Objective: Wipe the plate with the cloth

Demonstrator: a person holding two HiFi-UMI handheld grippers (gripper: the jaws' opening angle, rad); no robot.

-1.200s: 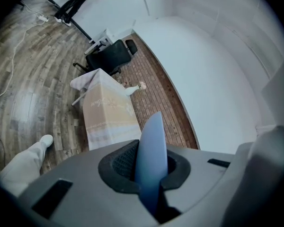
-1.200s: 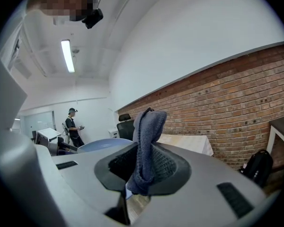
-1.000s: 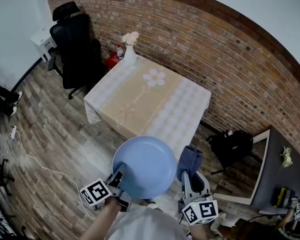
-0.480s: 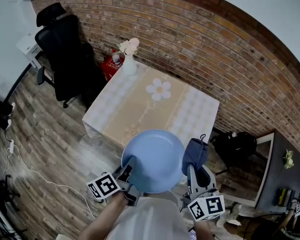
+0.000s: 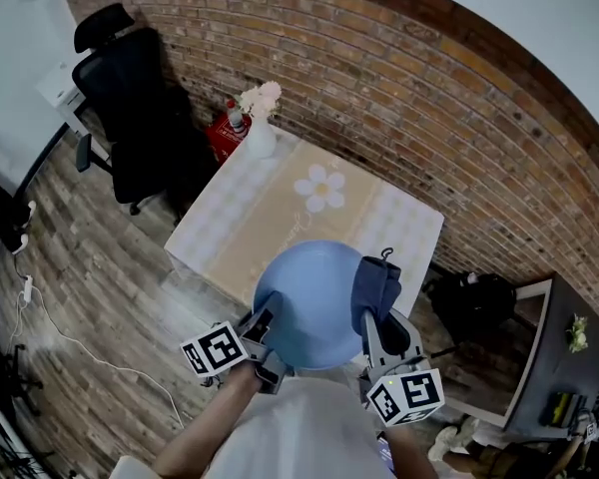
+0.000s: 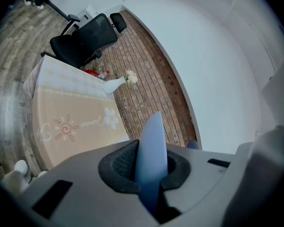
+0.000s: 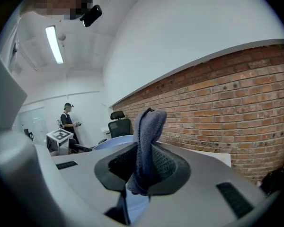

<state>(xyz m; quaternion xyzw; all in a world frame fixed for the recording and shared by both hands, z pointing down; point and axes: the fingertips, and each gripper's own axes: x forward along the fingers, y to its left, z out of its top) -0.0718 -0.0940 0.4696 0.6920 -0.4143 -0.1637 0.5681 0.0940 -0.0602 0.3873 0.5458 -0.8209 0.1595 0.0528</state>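
Our left claw (image 6: 149,170) grips the rim of the smooth, round pale-blue plate (image 5: 314,302), pinched edge-on between ribbed black pads (image 6: 120,162). Our right claw (image 7: 143,174) is clamped on the soft, folded dark-blue woven cloth (image 7: 146,136). We see its bunched top standing above that claw, at the plate's right edge. The checked, flower-printed desk (image 5: 270,218) lies beyond both claws.

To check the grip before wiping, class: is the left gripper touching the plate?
Touching. The left gripper view shows the left gripper with its jaws shut on the rim of the plate, one against each face.
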